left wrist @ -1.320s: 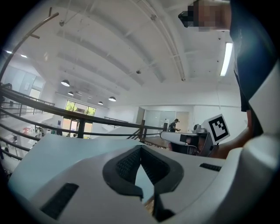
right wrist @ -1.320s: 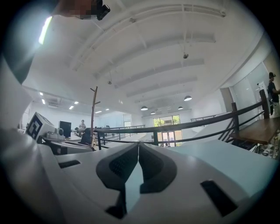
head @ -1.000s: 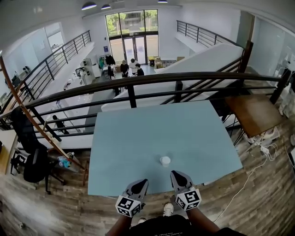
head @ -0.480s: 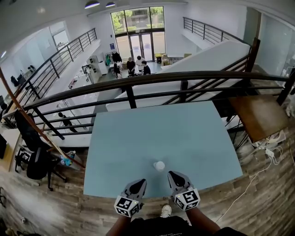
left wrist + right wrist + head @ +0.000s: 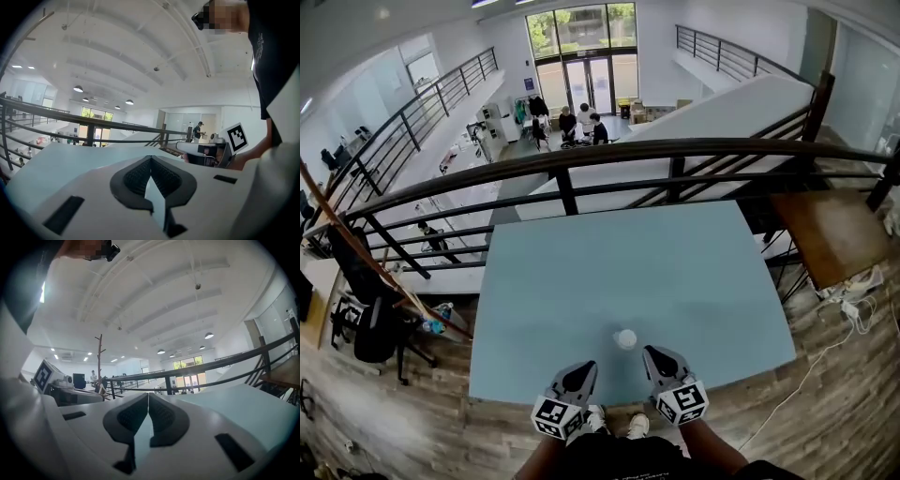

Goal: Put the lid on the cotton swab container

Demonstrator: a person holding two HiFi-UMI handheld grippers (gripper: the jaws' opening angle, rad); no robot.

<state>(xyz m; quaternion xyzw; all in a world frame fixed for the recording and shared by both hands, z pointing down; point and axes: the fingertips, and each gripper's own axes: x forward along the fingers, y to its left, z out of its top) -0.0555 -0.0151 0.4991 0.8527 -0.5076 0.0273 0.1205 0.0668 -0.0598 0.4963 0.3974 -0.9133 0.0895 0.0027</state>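
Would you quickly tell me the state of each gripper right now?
Left gripper: closed, fingers together, holding nothing.
Right gripper: closed, fingers together, holding nothing.

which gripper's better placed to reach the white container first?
Right, probably. The right gripper tip sits nearer the white container than the left gripper, which is farther back at the table edge. Both have shut, empty jaws, so either must open first. No separate lid shows.
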